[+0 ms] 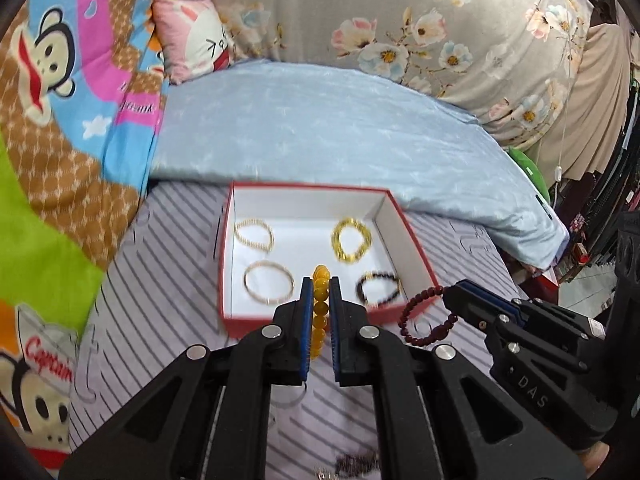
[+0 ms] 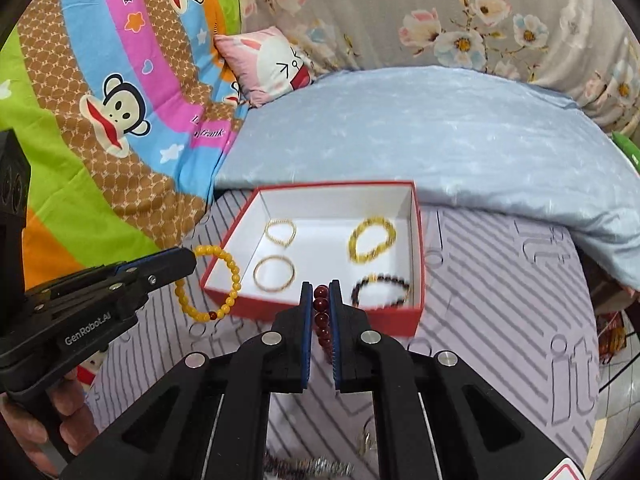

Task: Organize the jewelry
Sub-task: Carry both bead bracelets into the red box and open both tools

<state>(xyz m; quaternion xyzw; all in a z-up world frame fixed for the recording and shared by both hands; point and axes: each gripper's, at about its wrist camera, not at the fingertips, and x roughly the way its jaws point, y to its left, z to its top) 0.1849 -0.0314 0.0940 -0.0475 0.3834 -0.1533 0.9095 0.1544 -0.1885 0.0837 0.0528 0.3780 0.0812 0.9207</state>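
Note:
A red box with a white inside (image 1: 394, 210) (image 2: 416, 216) sits on the striped mat. It holds a pearl bracelet (image 1: 254, 234) (image 2: 281, 231), a thin gold bangle (image 1: 269, 282) (image 2: 274, 273), a chunky yellow bracelet (image 1: 352, 240) (image 2: 372, 240) and a dark bead bracelet (image 1: 378, 288) (image 2: 380, 290). My left gripper (image 1: 321, 280) (image 2: 188, 260) is shut on a yellow bead bracelet (image 1: 320, 312) (image 2: 230, 280), held in front of the box's near left corner. My right gripper (image 2: 321, 286) (image 1: 450, 294) is shut on a dark red bead bracelet (image 2: 322, 316) (image 1: 420, 316) at the box's near edge.
A light blue quilt (image 1: 320, 120) lies behind the box, a cartoon monkey blanket (image 1: 60, 120) at left, a pink pillow (image 1: 192, 36) behind. More loose jewelry (image 2: 308, 466) lies on the striped mat (image 2: 500, 300) near the bottom edge. The bed edge drops off at right.

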